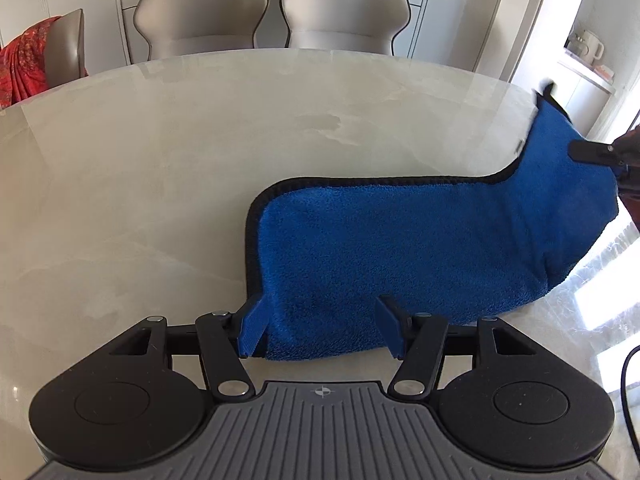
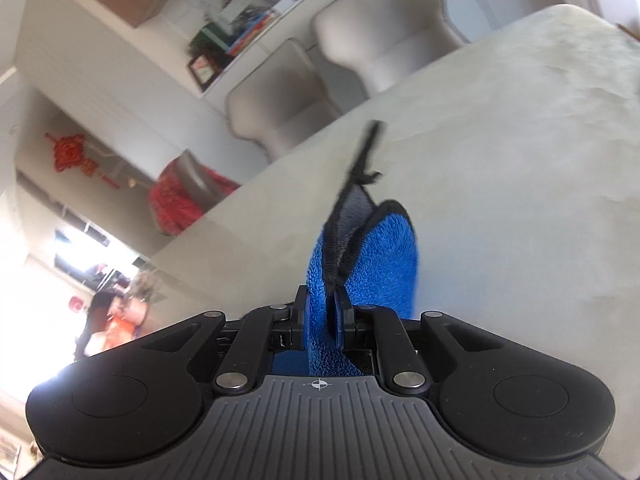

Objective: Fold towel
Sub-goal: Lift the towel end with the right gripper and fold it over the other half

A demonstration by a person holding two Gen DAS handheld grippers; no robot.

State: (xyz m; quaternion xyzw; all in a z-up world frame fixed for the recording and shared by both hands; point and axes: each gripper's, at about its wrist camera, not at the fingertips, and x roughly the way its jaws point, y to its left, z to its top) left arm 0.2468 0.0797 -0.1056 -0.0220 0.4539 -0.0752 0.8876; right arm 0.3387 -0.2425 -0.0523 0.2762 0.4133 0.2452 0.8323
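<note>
A blue towel (image 1: 420, 248) with black trim lies on the pale marble table (image 1: 180, 168). My left gripper (image 1: 320, 332) is open, its blue fingers (image 1: 252, 332) astride the towel's near edge. The towel's right end is lifted off the table. My right gripper (image 2: 322, 316) is shut on that end of the towel (image 2: 372, 264), pinching a fold with the black hem sticking up past the pads. The right gripper also shows at the right edge of the left wrist view (image 1: 592, 150), holding the raised corner. The right wrist view is tilted and blurred.
Two beige chairs (image 1: 272, 12) stand behind the table's far edge. A third chair with a red cloth (image 1: 28, 60) over it stands at the far left. Shelves with a jug (image 1: 588, 46) are at the far right.
</note>
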